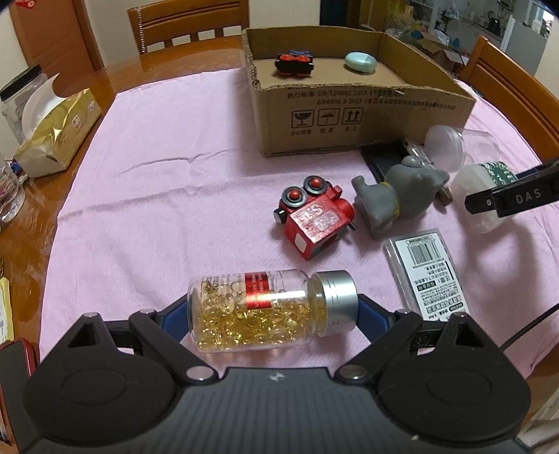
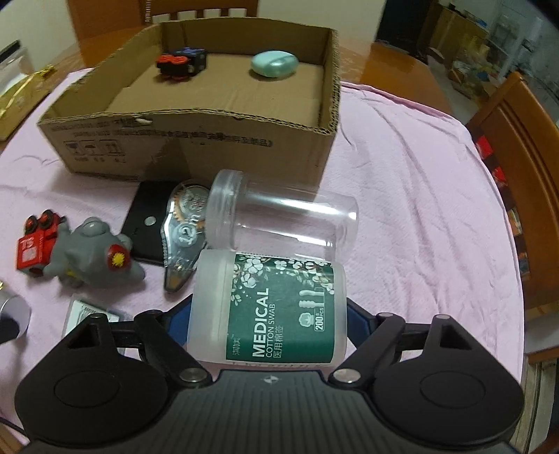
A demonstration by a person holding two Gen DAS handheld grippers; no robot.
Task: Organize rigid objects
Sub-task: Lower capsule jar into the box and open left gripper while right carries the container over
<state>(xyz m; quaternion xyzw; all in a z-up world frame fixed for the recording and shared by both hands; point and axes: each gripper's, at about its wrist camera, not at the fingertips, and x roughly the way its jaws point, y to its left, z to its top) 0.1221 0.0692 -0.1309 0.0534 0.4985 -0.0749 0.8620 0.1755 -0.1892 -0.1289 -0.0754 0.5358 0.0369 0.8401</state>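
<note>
Where pink cloth (image 1: 157, 174) ends, wooden table (image 1: 115, 77), chairs (image 1: 188, 24).

You get even, warm indoor light on both views, bright enough to read the print on the cardboard box (image 1: 349, 111). A white streak of glare runs along the capsule bottle (image 1: 265, 310), and the clear jar (image 2: 290, 216) carries pale reflections. On the pink cloth (image 1: 167, 195) a soft looping shadow falls at the right. The wooden tabletop (image 2: 394, 63) shines with a glossy reflection. Your fisheye lenses bend chairs and cloth edges near the frame borders, and the corners go dark. The right wrist view looks slightly smeared, especially the red toy (image 2: 36, 248).
</note>
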